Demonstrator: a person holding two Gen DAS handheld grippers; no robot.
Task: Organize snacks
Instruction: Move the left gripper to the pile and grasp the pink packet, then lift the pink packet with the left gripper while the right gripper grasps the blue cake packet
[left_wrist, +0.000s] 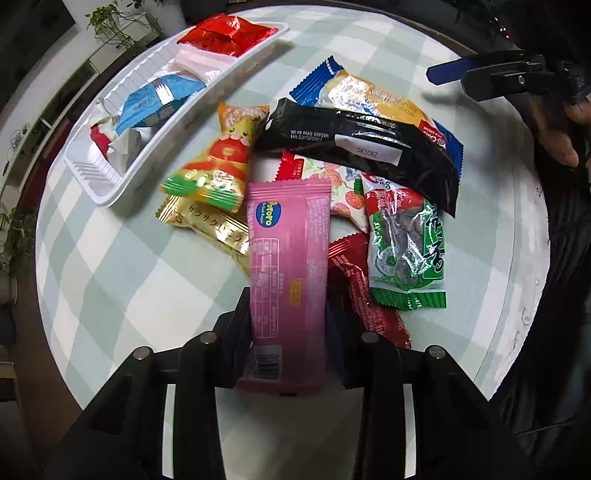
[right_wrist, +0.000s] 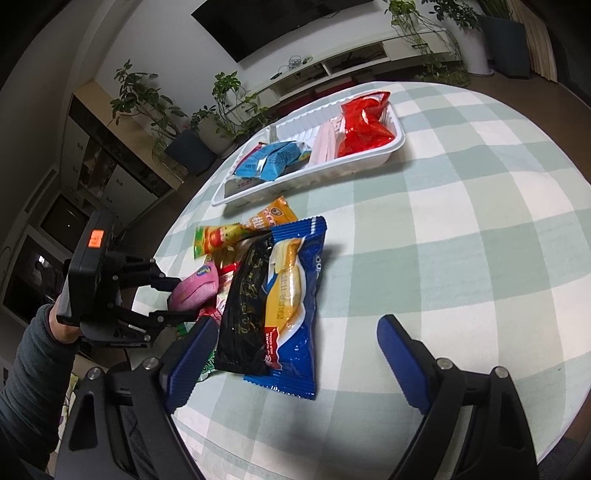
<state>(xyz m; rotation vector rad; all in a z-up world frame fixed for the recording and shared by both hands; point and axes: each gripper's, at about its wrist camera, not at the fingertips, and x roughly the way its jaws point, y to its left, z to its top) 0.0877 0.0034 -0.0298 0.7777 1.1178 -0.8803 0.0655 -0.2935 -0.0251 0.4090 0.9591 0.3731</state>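
Note:
A long pink snack packet (left_wrist: 288, 258) lies on top of the snack pile, its near end between the fingers of my left gripper (left_wrist: 288, 310), which is shut on it. The right wrist view shows the same grip from the side, with the left gripper (right_wrist: 181, 301) holding the pink packet (right_wrist: 194, 291). My right gripper (right_wrist: 297, 328) stands open just above the table, over the near end of a blue-and-yellow packet (right_wrist: 291, 295) and a black packet (right_wrist: 245, 299). A white tray (left_wrist: 107, 195) at the back left holds a red packet (left_wrist: 225, 35), a pale pink one and a blue one (left_wrist: 155, 99).
Loose in the pile are a black packet (left_wrist: 362, 144), a green one (left_wrist: 406, 251), a gold one (left_wrist: 210, 221), an orange cat-shaped one (left_wrist: 221, 158) and a dark red one (left_wrist: 362, 295). The round table has a checked cloth (right_wrist: 461, 240). Potted plants and a low cabinet stand behind.

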